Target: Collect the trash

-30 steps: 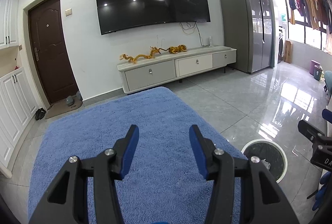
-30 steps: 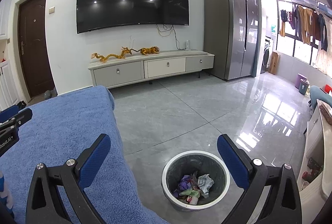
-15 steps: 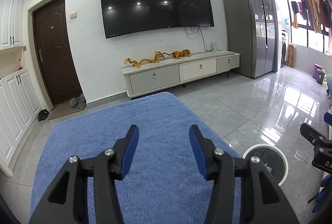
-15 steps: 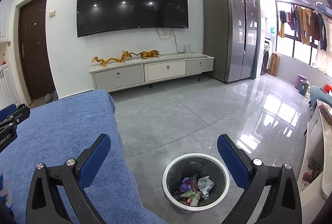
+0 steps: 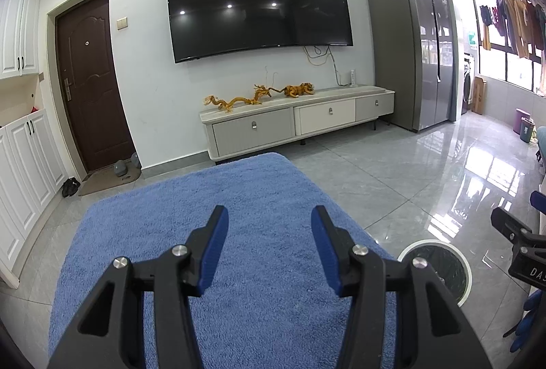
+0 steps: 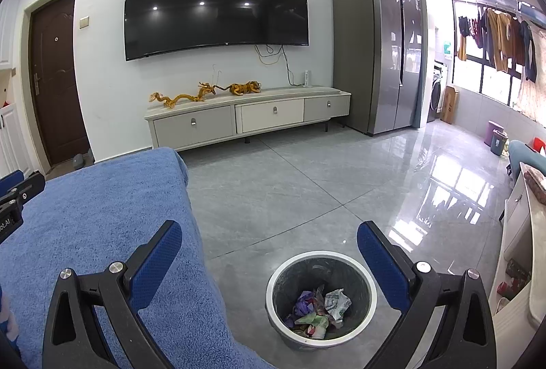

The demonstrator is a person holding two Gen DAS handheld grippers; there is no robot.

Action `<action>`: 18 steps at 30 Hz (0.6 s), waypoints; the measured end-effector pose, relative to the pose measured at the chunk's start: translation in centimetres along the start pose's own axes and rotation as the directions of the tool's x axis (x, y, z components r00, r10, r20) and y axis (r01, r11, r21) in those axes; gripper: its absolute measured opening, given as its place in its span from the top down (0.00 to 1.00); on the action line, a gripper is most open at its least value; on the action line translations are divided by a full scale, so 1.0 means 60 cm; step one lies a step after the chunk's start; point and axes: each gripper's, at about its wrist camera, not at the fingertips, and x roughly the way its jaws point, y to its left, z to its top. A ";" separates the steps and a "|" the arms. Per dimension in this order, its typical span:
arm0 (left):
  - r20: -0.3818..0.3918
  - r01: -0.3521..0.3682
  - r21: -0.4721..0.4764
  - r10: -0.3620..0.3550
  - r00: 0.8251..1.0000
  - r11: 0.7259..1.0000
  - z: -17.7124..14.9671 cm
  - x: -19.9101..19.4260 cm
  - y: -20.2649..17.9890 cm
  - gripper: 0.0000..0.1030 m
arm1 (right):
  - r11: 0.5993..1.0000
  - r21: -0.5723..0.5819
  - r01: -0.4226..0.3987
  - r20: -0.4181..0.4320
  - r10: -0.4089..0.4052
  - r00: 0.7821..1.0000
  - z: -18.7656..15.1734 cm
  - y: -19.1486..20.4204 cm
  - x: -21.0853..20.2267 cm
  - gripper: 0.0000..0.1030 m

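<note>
A grey trash bin with a white rim (image 6: 320,297) stands on the floor just right of the blue-covered table (image 6: 88,232). Crumpled wrappers and paper (image 6: 317,309) lie in its bottom. My right gripper (image 6: 269,241) is open and empty, held above the bin and the table's right edge. My left gripper (image 5: 269,229) is open and empty above the blue cover (image 5: 259,198). The bin also shows in the left wrist view (image 5: 440,266) at the lower right, beside the right gripper's body (image 5: 518,249). No loose trash shows on the cover.
A grey tiled floor (image 6: 307,191) spreads to a low TV cabinet (image 6: 249,119) under a wall TV. A tall grey fridge (image 6: 378,48) stands right of it. A white side cabinet (image 6: 522,232) lies at the far right. A brown door (image 5: 88,82) is at the left.
Both grippers have tilted up and risen slightly, so the room sits lower in each view. Both stay open and empty. The bin's contents are unchanged.
</note>
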 end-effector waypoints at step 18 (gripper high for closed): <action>0.011 -0.001 -0.012 0.002 1.000 1.000 -0.002 -0.008 -0.005 0.53 | 1.000 -0.001 -0.001 -0.003 0.001 1.000 -0.001 -0.001 0.001 0.00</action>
